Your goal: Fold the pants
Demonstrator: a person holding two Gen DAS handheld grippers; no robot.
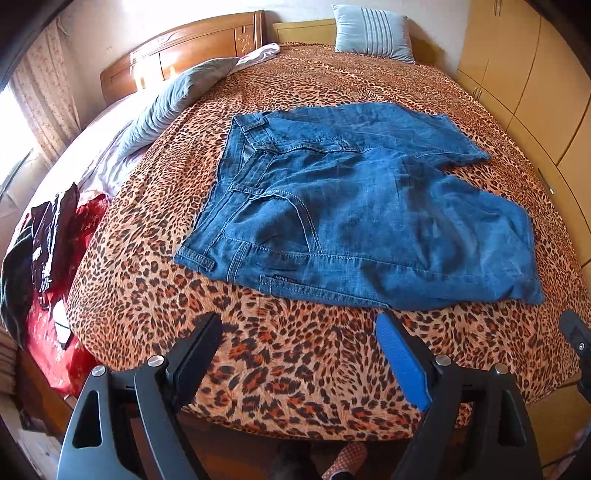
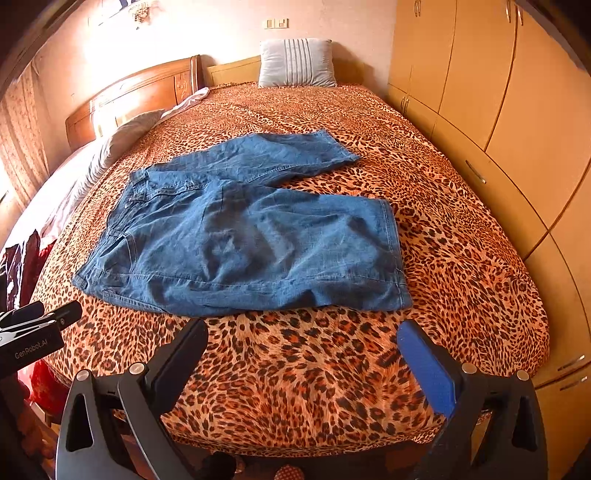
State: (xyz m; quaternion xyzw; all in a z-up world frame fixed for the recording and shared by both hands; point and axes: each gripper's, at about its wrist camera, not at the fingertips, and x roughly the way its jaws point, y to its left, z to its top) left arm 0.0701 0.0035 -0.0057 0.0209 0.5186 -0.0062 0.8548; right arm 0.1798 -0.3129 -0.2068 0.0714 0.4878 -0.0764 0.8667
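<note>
Blue denim pants (image 1: pixel 354 214) lie spread flat on the leopard-print bedspread (image 1: pixel 280 354), waistband to the left, both short legs pointing right and splayed apart. They also show in the right wrist view (image 2: pixel 243 236). My left gripper (image 1: pixel 297 325) is open and empty, above the bed's near edge, short of the pants' near side seam. My right gripper (image 2: pixel 303 332) is open and empty, also just short of the near leg. The left gripper's body shows at the left edge of the right wrist view (image 2: pixel 37 332).
A grey striped pillow (image 1: pixel 373 33) stands at the far end of the bed. A grey pillow (image 1: pixel 173 99) and bedding lie at the left by the wooden headboard (image 1: pixel 184 51). Red and dark clothes (image 1: pixel 51 236) pile at the left. Wooden wardrobe doors (image 2: pixel 498 110) run along the right.
</note>
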